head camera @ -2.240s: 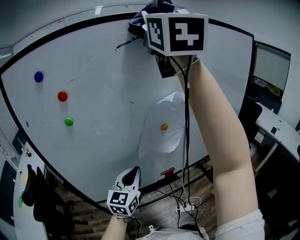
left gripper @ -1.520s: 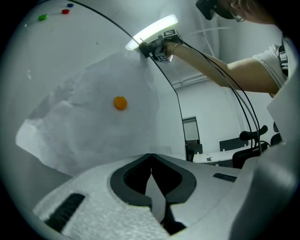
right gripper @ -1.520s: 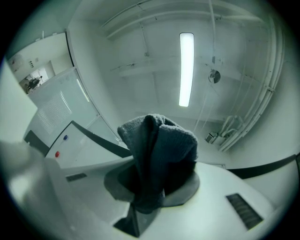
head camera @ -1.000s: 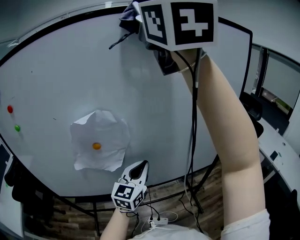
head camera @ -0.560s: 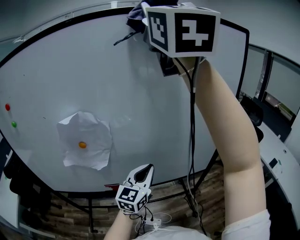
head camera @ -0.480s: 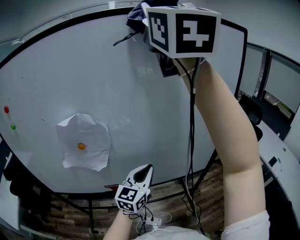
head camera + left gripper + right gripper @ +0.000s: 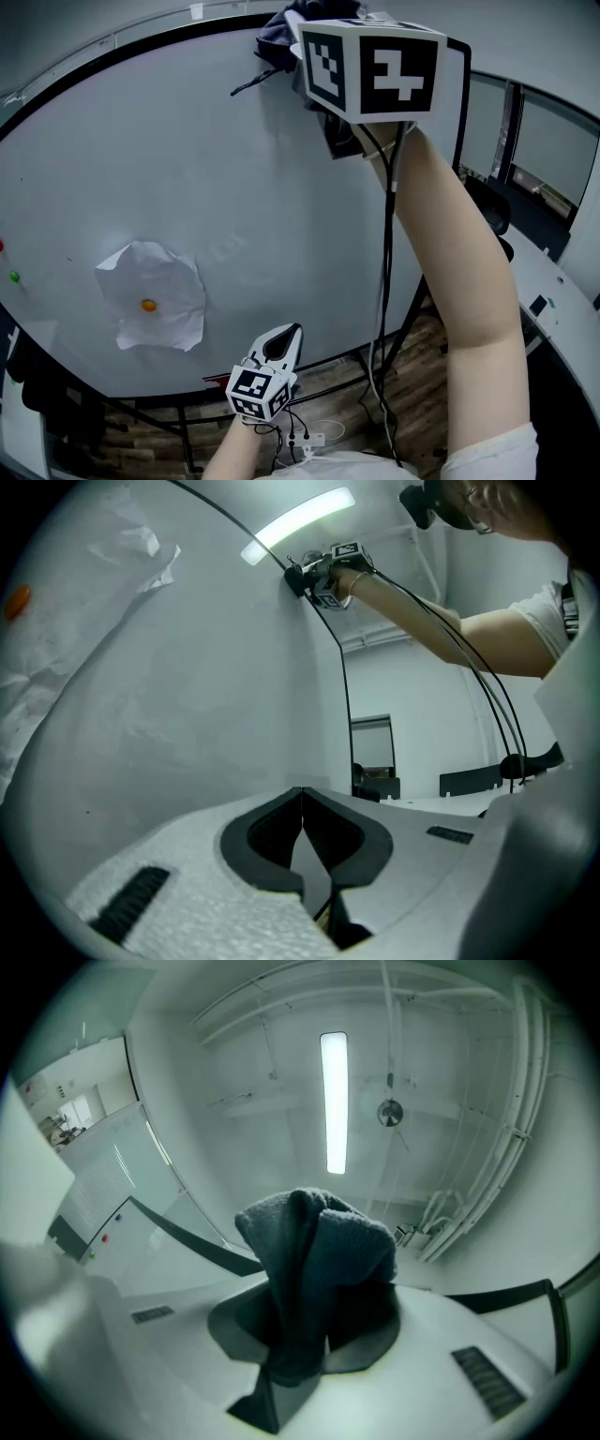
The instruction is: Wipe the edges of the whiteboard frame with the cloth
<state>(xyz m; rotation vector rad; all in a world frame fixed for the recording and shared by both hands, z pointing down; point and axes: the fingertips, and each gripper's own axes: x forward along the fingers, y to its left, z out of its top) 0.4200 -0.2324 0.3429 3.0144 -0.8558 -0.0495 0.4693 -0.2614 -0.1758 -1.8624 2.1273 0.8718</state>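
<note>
Fingers [image 7: 441, 1326] of right gripper [image 7: 314, 1330] clamped tight on dark grey cloth [image 7: 319, 1241], bunched and sticking up from between them. Held high at top edge of black whiteboard frame [image 7: 141, 42], near its upper right corner, on an upstretched arm [image 7: 450, 281]. Low down by bottom edge of whiteboard [image 7: 262, 187], left gripper [image 7: 302, 808]: jaws together, tips touching, nothing between. On board face, crumpled paper sheet [image 7: 178, 291] pinned by orange magnet [image 7: 148, 305]; green magnet [image 7: 13, 277] at far left.
</note>
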